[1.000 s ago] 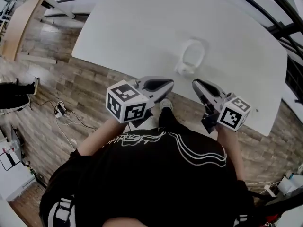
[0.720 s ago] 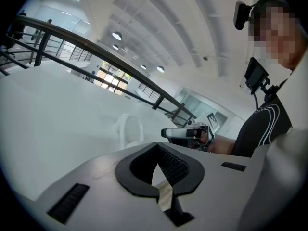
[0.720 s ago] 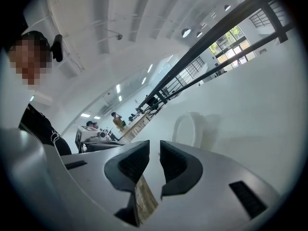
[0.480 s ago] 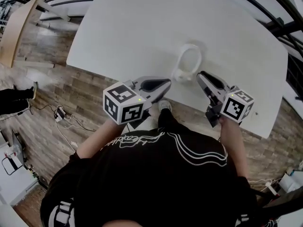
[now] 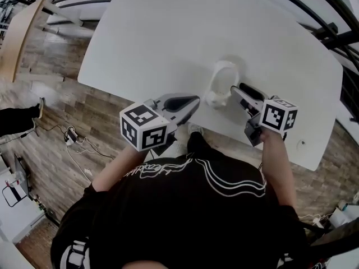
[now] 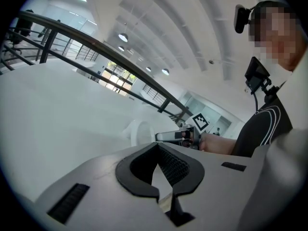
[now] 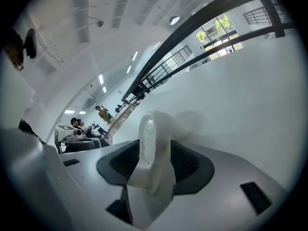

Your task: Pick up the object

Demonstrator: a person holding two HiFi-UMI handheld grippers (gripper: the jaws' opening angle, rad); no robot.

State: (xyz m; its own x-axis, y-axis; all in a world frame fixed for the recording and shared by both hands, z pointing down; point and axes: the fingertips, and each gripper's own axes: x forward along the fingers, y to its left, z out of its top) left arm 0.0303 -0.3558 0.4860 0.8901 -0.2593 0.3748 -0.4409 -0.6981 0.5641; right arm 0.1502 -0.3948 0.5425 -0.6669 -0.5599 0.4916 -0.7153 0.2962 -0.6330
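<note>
right gripper: jaws opening astride ring | left gripper: closed jaws, table edge

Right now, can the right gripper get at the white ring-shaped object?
Probably yes: the right gripper has the white ring-shaped object between its opening jaws, with nothing blocking it.

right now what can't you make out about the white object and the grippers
- White object, what it is: head view, small and white on the white table.
- Its near right side: head view, covered by the right gripper, whose jaws are opening around it.
- Table's far edge: head view, cut off at the top.
- Left gripper, underside: head view, hidden by its own body.
</note>
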